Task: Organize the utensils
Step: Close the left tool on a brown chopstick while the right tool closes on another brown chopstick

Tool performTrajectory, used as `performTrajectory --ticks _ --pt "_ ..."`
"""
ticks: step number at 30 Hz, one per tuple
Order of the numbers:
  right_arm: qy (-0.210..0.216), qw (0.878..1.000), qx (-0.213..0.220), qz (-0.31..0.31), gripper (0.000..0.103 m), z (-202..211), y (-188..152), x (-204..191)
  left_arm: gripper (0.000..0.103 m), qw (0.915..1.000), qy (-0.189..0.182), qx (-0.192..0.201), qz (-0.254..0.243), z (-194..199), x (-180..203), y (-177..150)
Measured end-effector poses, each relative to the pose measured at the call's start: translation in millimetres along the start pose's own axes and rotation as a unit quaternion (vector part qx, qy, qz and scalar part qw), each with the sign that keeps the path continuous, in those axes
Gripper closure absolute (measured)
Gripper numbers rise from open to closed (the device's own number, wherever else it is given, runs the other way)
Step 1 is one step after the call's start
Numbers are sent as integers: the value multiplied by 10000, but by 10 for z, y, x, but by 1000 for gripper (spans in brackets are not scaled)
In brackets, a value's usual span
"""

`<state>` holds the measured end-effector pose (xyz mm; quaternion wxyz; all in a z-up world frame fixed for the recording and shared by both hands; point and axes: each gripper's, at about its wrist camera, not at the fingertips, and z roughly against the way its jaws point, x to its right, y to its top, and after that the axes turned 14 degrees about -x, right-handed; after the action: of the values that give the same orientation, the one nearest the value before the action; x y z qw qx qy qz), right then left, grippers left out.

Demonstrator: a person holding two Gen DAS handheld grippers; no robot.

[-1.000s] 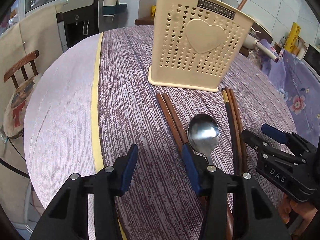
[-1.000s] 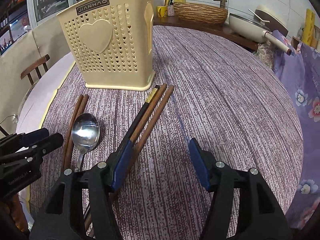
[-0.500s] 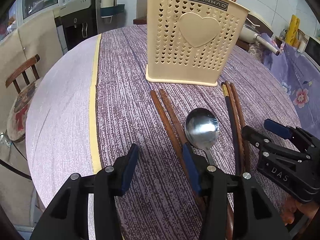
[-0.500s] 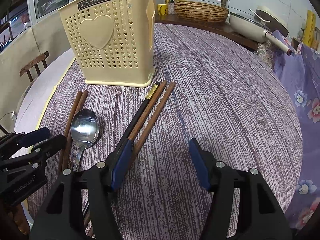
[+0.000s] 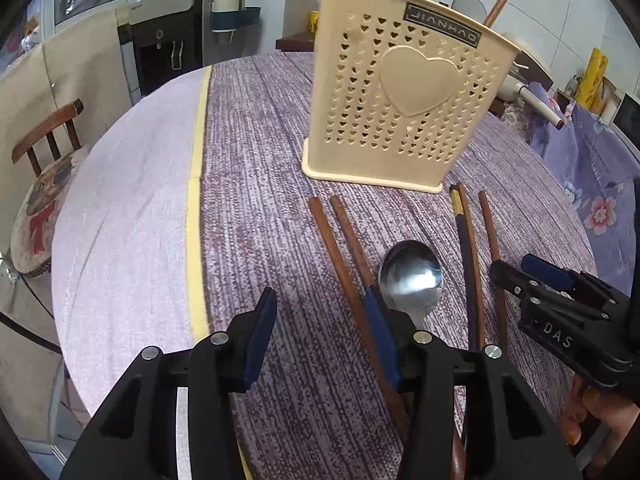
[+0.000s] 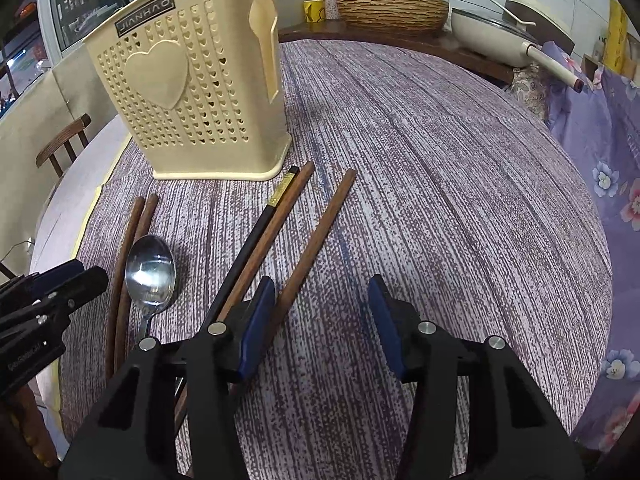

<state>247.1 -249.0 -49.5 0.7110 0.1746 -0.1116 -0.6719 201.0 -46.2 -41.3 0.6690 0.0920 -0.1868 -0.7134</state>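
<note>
A cream perforated utensil holder (image 5: 404,116) (image 6: 196,96) stands upright on the round table, with a brown stick showing above its rim. In front of it lie a pair of brown chopsticks (image 5: 340,248) (image 6: 132,240), a steel spoon (image 5: 412,276) (image 6: 150,270), a black chopstick (image 5: 466,256) (image 6: 256,232) beside a brown one, and another brown chopstick (image 5: 492,240) (image 6: 320,232) lying apart. My left gripper (image 5: 320,320) is open above the brown pair's near part. My right gripper (image 6: 322,312) is open, its left finger over the loose brown chopstick.
The table's purple woven cloth (image 6: 440,160) ends at a yellow strip (image 5: 196,200) on the left. A wooden chair (image 5: 44,160) stands beyond the left edge. A counter behind holds a woven basket (image 6: 392,10) and a pan (image 6: 492,36). A flowered purple cloth (image 6: 608,168) lies right.
Both grippers have shifted slightly over the table, still open. The rightmost brown chopstick now lies apart from the black and brown pair, where it lay against them before.
</note>
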Motion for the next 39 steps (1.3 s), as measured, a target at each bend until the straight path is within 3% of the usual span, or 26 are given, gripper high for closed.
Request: performTrajectory --ticks 18,21,26,28,34,39 --pt "-144 9999 47 17 53 -28 14 -29 60 9998 192 -32 -42 -73 65 -1" --pt "-228 9997 46 -7 53 -56 72 -42 65 9992 391 -28 -125 -110 101 61" --pt "-246 9996 29 -109 60 -108 241 -13 84 9986 514 -55 -109 -145 67 172" --pt "-235 9996 18 -177 68 -136 325 7 90 9986 511 -82 -68 -158 48 216" --pt "-110 9995 -13 -301 82 -196 482 37 92 9986 493 -107 -132 -178 -5 279" --pt "37 9996 -93 -256 83 -203 509 8 92 9983 541 -146 -164 -186 -16 306"
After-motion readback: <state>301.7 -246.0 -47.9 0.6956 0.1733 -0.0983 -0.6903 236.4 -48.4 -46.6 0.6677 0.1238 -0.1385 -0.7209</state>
